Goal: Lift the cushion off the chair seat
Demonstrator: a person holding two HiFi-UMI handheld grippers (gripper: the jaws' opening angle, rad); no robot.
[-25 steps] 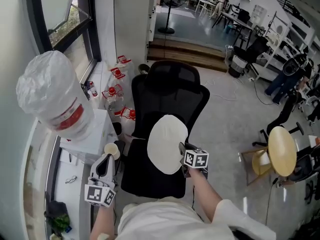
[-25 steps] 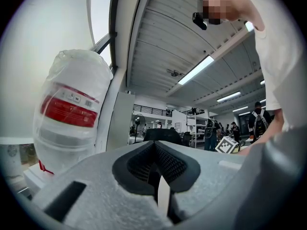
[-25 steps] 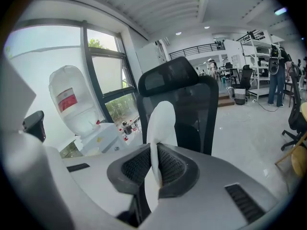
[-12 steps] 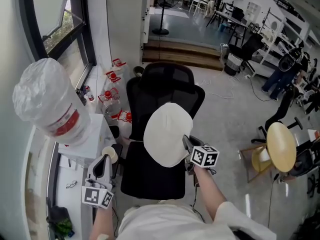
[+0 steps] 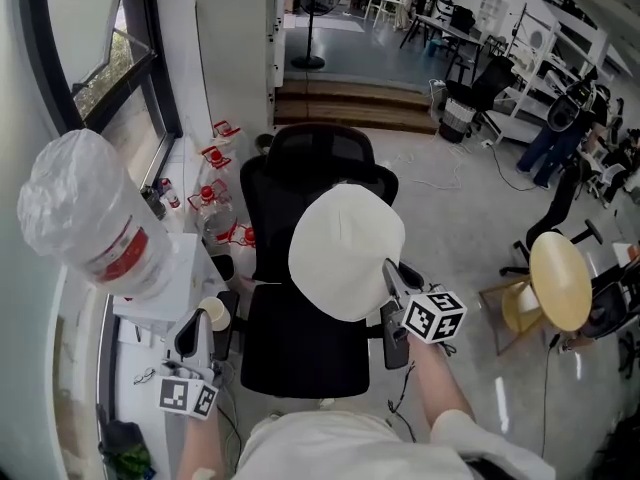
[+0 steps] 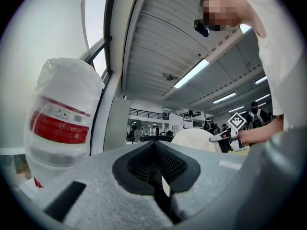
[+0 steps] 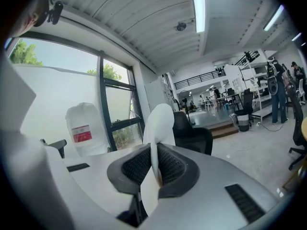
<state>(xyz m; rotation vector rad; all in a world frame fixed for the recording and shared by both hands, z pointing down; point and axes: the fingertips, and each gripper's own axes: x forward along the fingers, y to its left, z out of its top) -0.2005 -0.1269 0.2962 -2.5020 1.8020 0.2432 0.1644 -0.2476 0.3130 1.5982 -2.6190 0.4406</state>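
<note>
A round white cushion [image 5: 345, 251] hangs tilted above the black office chair's seat [image 5: 300, 358], clear of it. My right gripper [image 5: 390, 288] is shut on the cushion's right edge; in the right gripper view the cushion [image 7: 160, 121] stands edge-on between the pads of that gripper [image 7: 154, 169]. My left gripper [image 5: 195, 330] is off to the chair's left, beside the water dispenser, jaws together and empty. In the left gripper view this gripper [image 6: 156, 169] points level toward the cushion [image 6: 194, 139].
A large water bottle [image 5: 85, 218] sits on a white dispenser at the left, with a paper cup [image 5: 213, 313] near the chair's armrest. Red-capped bottles [image 5: 215, 183] stand on the floor by the window. A round stool [image 5: 560, 280] is at the right.
The right gripper has risen with the cushion, which came up off the seat and now hangs in front of the backrest. The left gripper has hardly moved.
</note>
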